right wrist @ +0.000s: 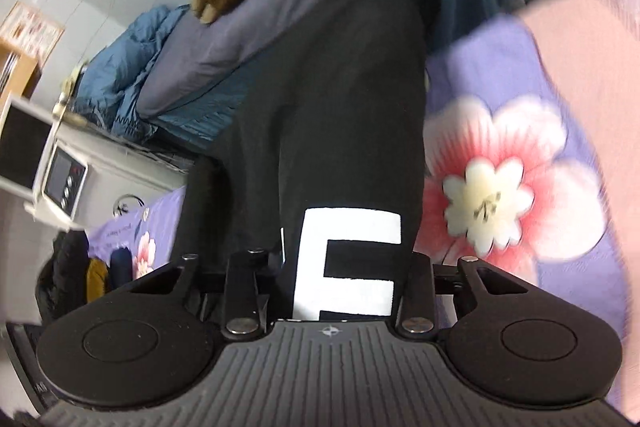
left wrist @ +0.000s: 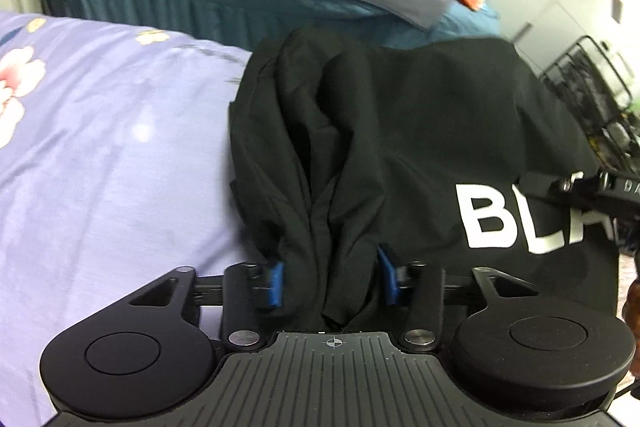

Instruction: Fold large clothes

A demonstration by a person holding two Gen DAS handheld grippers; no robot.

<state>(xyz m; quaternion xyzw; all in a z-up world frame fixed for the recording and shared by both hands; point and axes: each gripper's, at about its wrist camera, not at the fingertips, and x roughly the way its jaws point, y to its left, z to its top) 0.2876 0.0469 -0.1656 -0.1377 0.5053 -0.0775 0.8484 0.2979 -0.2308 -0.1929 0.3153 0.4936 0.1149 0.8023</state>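
Tension's why both my tools, left tool (left wrist: 330,279) & right tool (right wrist: 340,267) at 3 o'clock, clench black shirt (left wrist: 400,131) above bed (left wrist: 100,147), w/ its hem taut for folding.

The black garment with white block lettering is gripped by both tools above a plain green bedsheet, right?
Not quite: the black garment with white block lettering is over a lilac floral bedsheet, as the right wrist view shows. Both the left tool and right tool do grip it.
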